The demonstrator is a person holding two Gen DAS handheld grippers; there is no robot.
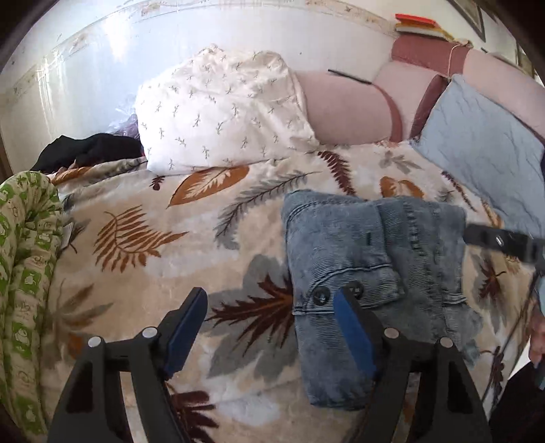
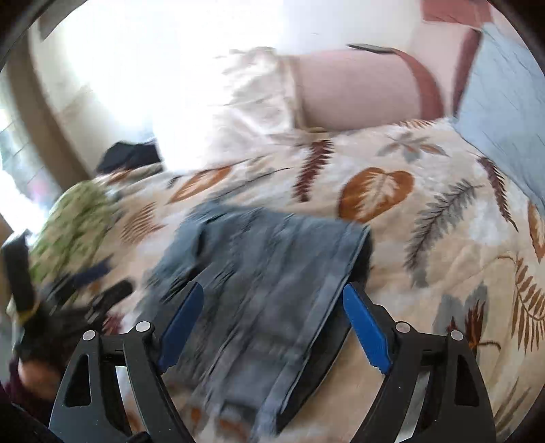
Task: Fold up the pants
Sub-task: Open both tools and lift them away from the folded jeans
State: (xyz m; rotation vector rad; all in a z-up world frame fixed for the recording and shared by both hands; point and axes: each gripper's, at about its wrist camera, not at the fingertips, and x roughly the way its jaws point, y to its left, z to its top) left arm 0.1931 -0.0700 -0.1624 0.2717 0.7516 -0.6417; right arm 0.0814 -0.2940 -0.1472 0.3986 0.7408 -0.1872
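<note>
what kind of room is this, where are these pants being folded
Most likely a bedroom, on a bed. The folded blue pants lie on a leaf-print blanket, with a white patterned pillow and a light blue pillow against a pink padded headboard.

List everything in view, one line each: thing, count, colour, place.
Folded denim pants: one, washed blue, lying on the blanket, near side.
Leaf-print fleece blanket: one, cream with brown and grey leaves, covering the bed.
White sprig-print pillow: one, white, far side against the wall.
Pink cushioned headboard: one, pink with maroon trim, far right.
Pale blue quilted pillow: one, light blue, right, leaning on the headboard.
Green patterned quilt: one, green and cream, bunched at left.
Black garment: one, black, far left beside the white pillow.
Stacked books: several, red and yellow, atop the headboard.
Left hand-held gripper: one, black with blue pads, open.
Right hand-held gripper: one, same colours, open above the pants.
</note>
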